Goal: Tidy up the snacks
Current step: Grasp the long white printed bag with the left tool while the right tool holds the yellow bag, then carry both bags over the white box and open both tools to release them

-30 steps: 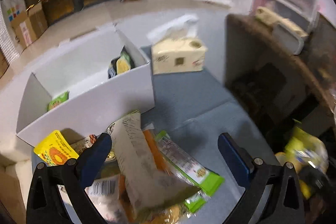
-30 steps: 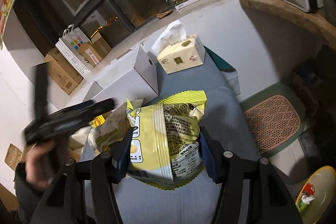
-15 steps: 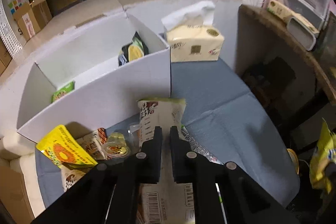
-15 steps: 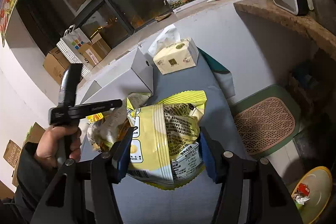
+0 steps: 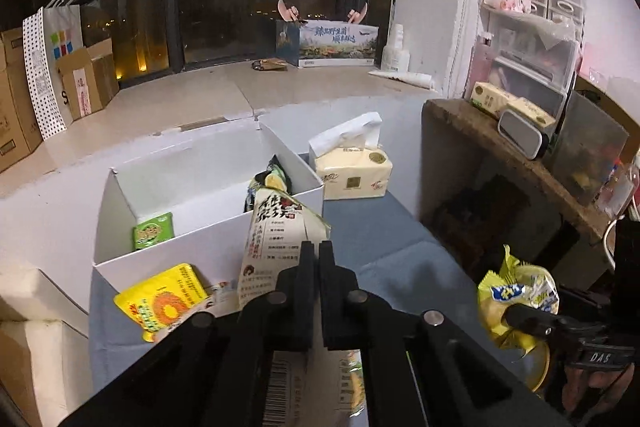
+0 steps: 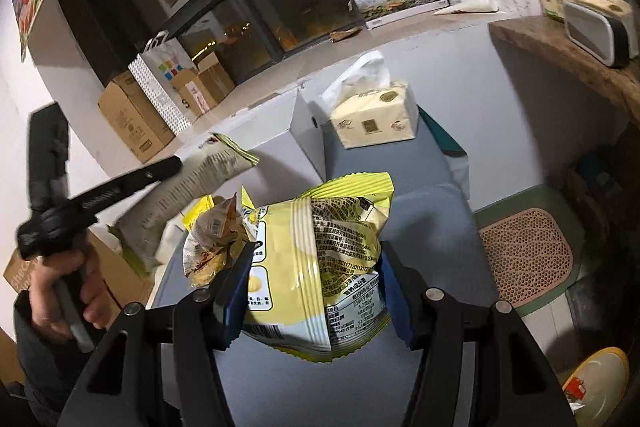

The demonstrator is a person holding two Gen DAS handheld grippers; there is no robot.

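In the left wrist view the left gripper (image 5: 314, 247) has its jaws pressed together on a tall beige packet (image 5: 276, 239), which stands up from the fingers toward 12 o'clock, in front of the near wall of the white box (image 5: 200, 251). Inside the box a green packet (image 5: 153, 230) leans at 9 o'clock and a dark bag (image 5: 272, 179) sits at the right end. At 8 o'clock from the fingertips a yellow ring-print pack (image 5: 168, 301) lies on the blue cloth (image 5: 384, 247), just beside the box wall. A tissue pack (image 5: 352, 175) sits at 1 o'clock, touching the box's right corner or nearly so.

In the right wrist view the right gripper (image 6: 316, 271) pinches a yellow chip bag (image 6: 320, 259) across its middle, held above the cloth. At 10 o'clock the left gripper appears side-on with the beige packet clamped and tilted. A crumpled pale bag (image 6: 212, 239) lies just left of the chip bag. The tissue pack is at 12 o'clock, the box to its left.
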